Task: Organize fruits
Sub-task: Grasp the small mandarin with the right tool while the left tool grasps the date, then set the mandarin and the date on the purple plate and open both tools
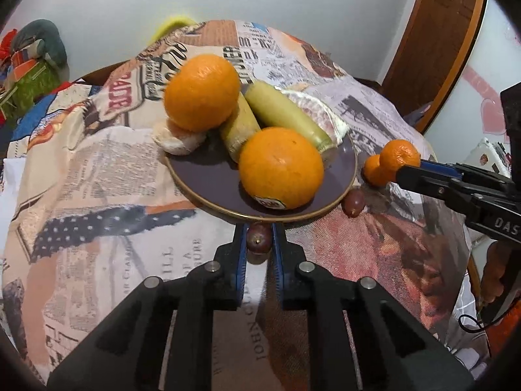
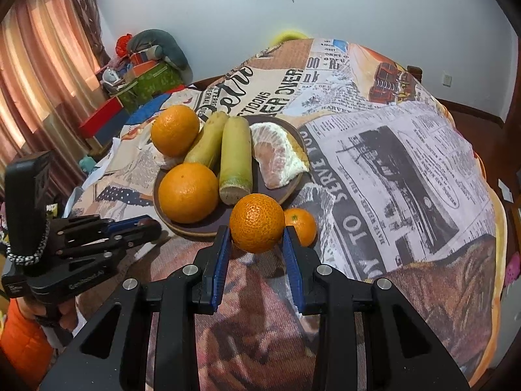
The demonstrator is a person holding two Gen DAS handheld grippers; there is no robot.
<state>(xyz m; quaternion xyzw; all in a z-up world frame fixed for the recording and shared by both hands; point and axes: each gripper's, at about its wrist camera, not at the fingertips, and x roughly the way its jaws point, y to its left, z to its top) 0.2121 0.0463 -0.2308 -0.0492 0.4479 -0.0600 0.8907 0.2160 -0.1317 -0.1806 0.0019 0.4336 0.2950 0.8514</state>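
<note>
A: Fruits mostly sit on the dark plate, centre of the right wrist view: two large oranges, two yellow-green stalk pieces, a peeled citrus segment. Probably the collecting spot, since loose pieces lie around its rim on the printed cloth.

B: Right gripper?

A: Clamped on a mandarin, blue pads pressing both flanks, fruit at the fingertips. It is just off the plate's near edge. A second, smaller mandarin rests on the cloth right beside it.

B: Left gripper?

A: Jaws nearly together, pinching a dark grape at the tips, lower centre of the left wrist view, just below the plate rim. Narrow grip suits a small, soft fruit.

B: Anything else loose?

A: Another grape on the cloth, right of the plate, near the right gripper's tips. My guess: both held fruits are headed onto the plate.
</note>
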